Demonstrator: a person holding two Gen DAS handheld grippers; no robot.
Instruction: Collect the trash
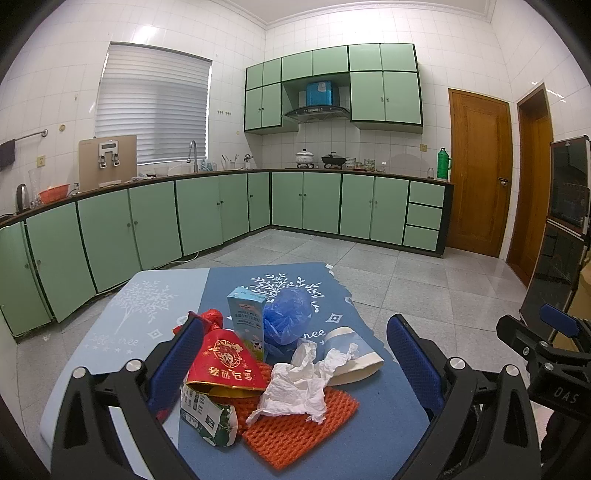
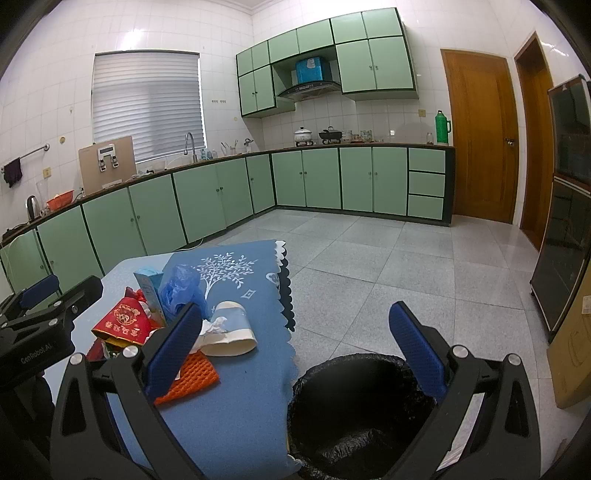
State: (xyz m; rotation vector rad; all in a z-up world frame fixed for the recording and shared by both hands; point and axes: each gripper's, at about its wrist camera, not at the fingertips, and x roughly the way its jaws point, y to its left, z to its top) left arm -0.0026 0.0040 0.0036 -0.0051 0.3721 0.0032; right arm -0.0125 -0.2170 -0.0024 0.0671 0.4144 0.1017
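A blue-clothed table (image 1: 229, 288) is seen heaped with trash, a black-lined bin (image 2: 354, 402) set beside its edge at 5 o'clock in the right wrist view. The left gripper (image 1: 295, 354) is held wide above the pile, empty; the right gripper (image 2: 295, 350) is spread wide over the table edge and bin. Orange foam netting (image 1: 295, 428) lies at 6 o'clock, a red pouch (image 1: 225, 362) at 9, crumpled tissue (image 1: 299, 384) centrally.

Both views bright, even indoor light w/ a cool tint. Glare blob on the wall tiles (image 1: 147, 22) top left, soft sheen on the floor (image 2: 491, 236) by the doors. Shadows faint. Heavy fisheye bend, black corners; centre sharp.
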